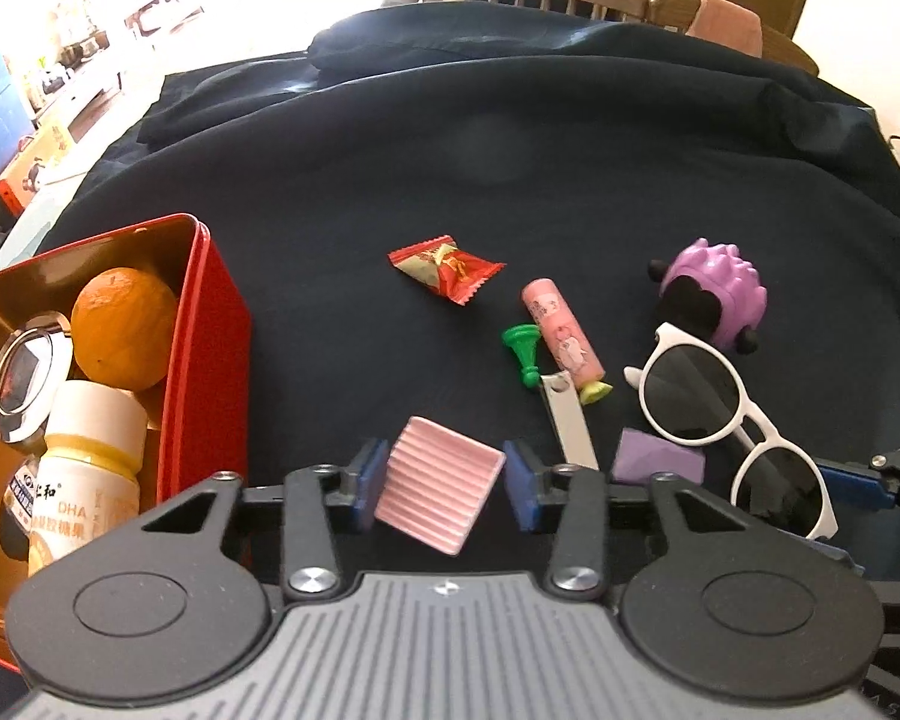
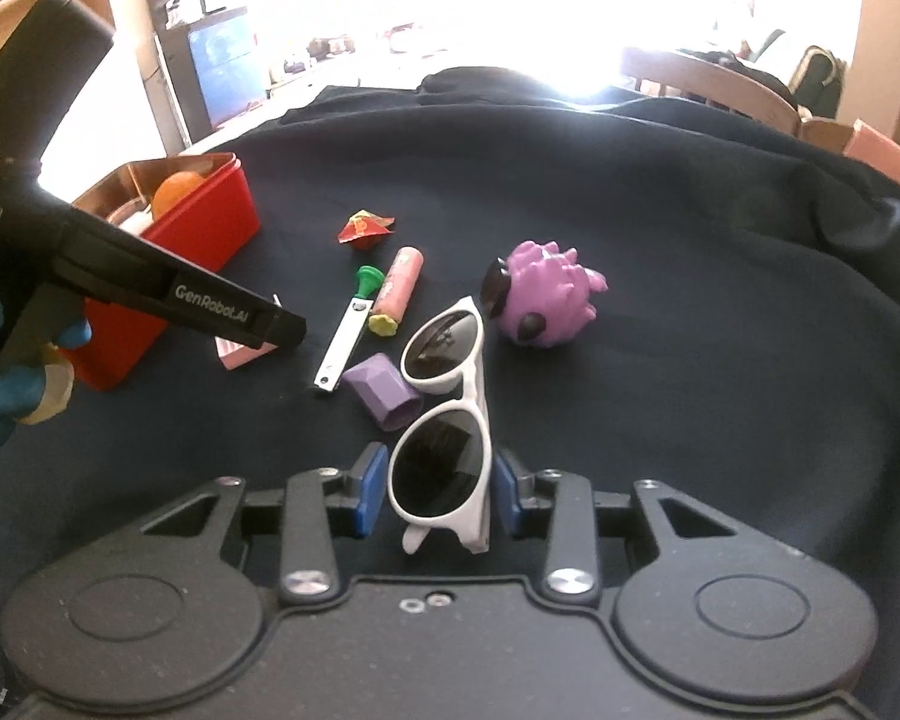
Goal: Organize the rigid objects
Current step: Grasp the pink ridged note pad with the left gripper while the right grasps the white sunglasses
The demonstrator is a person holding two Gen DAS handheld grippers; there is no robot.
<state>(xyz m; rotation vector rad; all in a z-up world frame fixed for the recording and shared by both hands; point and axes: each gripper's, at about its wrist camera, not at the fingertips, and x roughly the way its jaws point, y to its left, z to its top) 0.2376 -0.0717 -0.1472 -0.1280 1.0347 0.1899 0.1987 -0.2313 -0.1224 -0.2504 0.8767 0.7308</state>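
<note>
I see a matt dark cloth [image 1: 510,138] creased over the table, with a glossy red tin [image 1: 207,360] on it, its inside shiny gold metal. In the tin the orange [image 1: 123,336] looks dimpled and the bottle [image 1: 87,468] is smooth plastic. The pink ridged block [image 1: 438,483] has a satin ribbed face. The sunglasses [image 2: 444,414] are glossy white plastic with dark shiny lenses. The nail clipper [image 1: 570,420] is bright polished metal, the sweet wrapper [image 1: 444,267] crinkly foil, the purple toy [image 2: 549,300] smooth bumpy plastic

- Far half of my worktop [image 1: 510,150] is wide open.
- Near side's crowded: sunglasses [image 2: 444,396], purple toy [image 2: 546,300], nail clipper [image 2: 345,342], red tin [image 1: 207,360] on my left.
</note>
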